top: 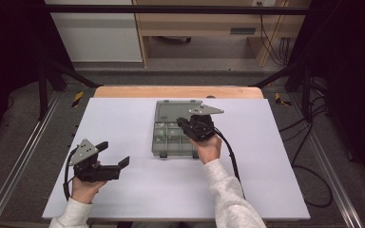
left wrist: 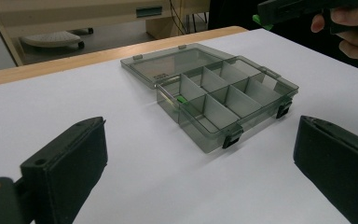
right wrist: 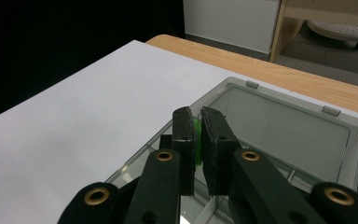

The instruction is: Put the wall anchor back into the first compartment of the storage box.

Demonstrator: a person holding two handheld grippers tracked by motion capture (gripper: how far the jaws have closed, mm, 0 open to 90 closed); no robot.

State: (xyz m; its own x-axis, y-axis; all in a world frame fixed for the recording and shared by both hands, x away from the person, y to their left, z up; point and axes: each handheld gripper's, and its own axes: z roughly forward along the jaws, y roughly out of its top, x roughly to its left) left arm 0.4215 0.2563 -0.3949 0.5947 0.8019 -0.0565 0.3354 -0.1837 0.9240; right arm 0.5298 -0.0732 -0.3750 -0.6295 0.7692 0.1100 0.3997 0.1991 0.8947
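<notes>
A smoky clear compartment box (top: 170,148) lies in the middle of the white table top, its lid (top: 173,110) folded flat behind it. One small green piece (left wrist: 182,99) sits in a compartment near the hinge. My right gripper (top: 186,122) hovers over the box, shut on another small green piece (right wrist: 197,135) that is pinched between its pads; the left gripper view shows this gripper (left wrist: 265,16) at the top right. My left gripper (top: 115,153) rests at the front left, open and empty, with its jaws pointing toward the box (left wrist: 228,100).
The white table top (top: 123,123) stretches wide around the box. A wooden strip (top: 178,91) runs along its far side. Beyond it stand a pale cabinet (top: 204,23) and black frame bars (top: 57,71), and cables (top: 309,142) hang at the right.
</notes>
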